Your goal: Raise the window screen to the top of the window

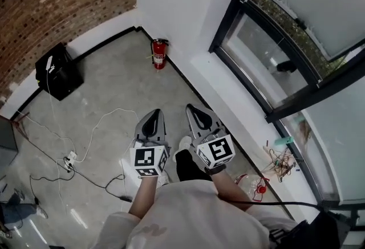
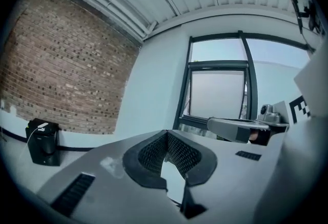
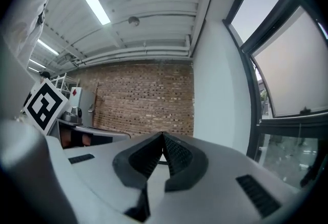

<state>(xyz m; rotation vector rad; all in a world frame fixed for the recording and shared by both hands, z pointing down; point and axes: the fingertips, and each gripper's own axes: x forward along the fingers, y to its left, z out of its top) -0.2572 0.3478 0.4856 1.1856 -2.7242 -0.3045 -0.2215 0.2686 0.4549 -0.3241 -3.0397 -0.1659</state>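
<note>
The window (image 1: 268,65) has a dark frame and stands along the right wall. Its pale screen panel (image 1: 325,3) fills the upper sash; it also shows ahead in the left gripper view (image 2: 215,95) and at the right edge of the right gripper view (image 3: 294,69). Both grippers are held side by side over the floor, well short of the window. My left gripper (image 1: 153,114) is shut with nothing in it, its tips meeting (image 2: 166,134). My right gripper (image 1: 194,110) is likewise shut and empty (image 3: 163,136).
A red fire extinguisher (image 1: 159,54) stands at the foot of the white wall. A black case (image 1: 57,74) sits by the brick wall, with cables and a power strip (image 1: 69,159) trailing across the floor. Small tools and clutter (image 1: 279,159) lie on the window sill.
</note>
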